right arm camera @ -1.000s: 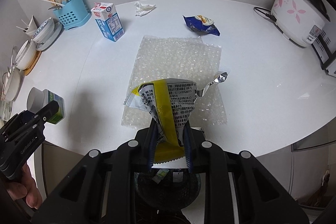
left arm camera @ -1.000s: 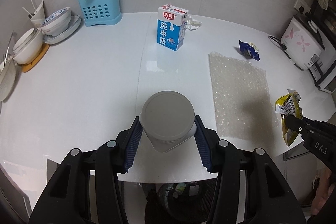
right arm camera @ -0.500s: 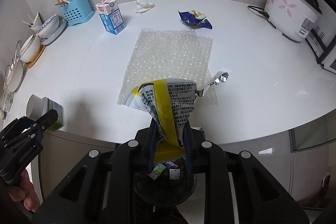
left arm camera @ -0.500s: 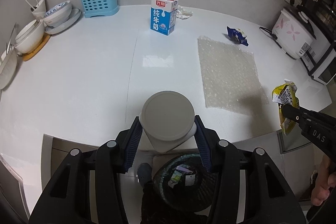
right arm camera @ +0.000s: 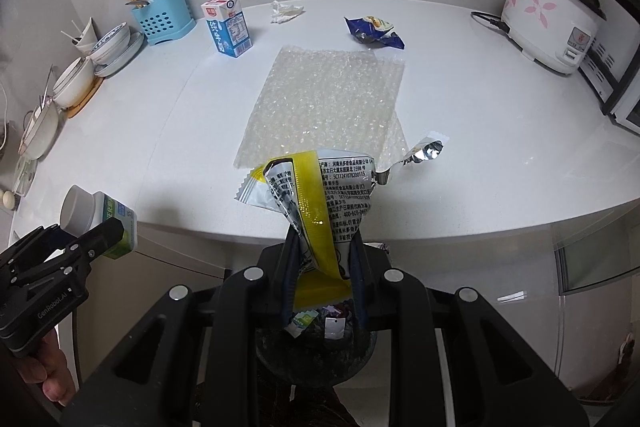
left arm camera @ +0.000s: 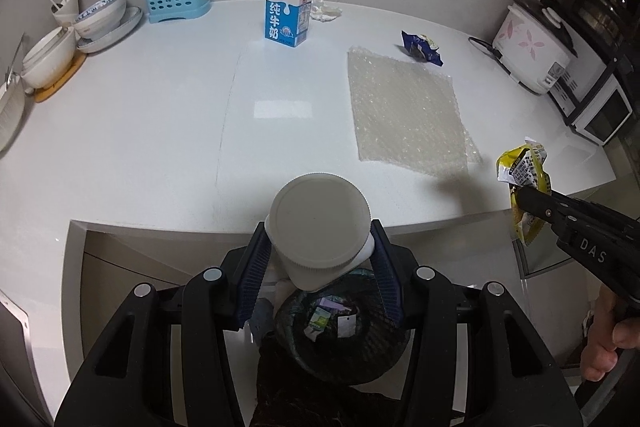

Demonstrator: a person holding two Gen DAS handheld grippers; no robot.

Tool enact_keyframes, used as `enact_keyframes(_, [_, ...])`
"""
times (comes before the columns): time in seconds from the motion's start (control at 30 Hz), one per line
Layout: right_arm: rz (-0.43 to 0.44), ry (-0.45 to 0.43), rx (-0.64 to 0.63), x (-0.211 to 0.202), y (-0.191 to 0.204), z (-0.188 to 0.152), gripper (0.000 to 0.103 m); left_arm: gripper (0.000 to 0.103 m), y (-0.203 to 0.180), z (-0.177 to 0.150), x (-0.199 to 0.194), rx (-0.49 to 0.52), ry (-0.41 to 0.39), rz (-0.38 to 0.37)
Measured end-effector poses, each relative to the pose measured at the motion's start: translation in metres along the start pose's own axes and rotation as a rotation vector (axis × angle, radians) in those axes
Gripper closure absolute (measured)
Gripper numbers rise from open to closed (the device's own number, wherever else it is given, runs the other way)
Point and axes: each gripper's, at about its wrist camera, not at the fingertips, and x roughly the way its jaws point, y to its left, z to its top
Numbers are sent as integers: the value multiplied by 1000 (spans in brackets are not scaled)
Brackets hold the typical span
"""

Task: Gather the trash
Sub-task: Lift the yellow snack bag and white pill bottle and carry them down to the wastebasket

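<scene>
Left gripper [left arm camera: 318, 269] clenched on a white-capped jar [left arm camera: 318, 223], held above the dark bin [left arm camera: 340, 339] off the counter [left arm camera: 160, 131] edge. Milk carton [left arm camera: 287, 13] at 12 o'clock, bubble wrap [left arm camera: 404, 111] at 1. Right gripper [right arm camera: 322, 279] pinching a yellow wrapper [right arm camera: 316, 199] over the same bin.

Your bottle [left arm camera: 320, 223] hides its own label behind the cap; the bin [left arm camera: 340, 339] sits half covered by the tongs, its scraps too small to read.
</scene>
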Motion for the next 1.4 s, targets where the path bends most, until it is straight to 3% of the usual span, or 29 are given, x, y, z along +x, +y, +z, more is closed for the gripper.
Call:
enact_keyframes(0.5, [129, -21, -38, -1, -5, -45, 82, 55, -6, -42, 13, 40, 24, -10])
enact_keyframes(1.0, [122, 88, -87, 59, -12, -92, 82, 55, -9, -87, 73, 116, 66, -33])
enact_keyframes(1.4, [106, 179, -124, 111, -3, -120, 82, 55, 1, -102, 107, 79, 107, -49])
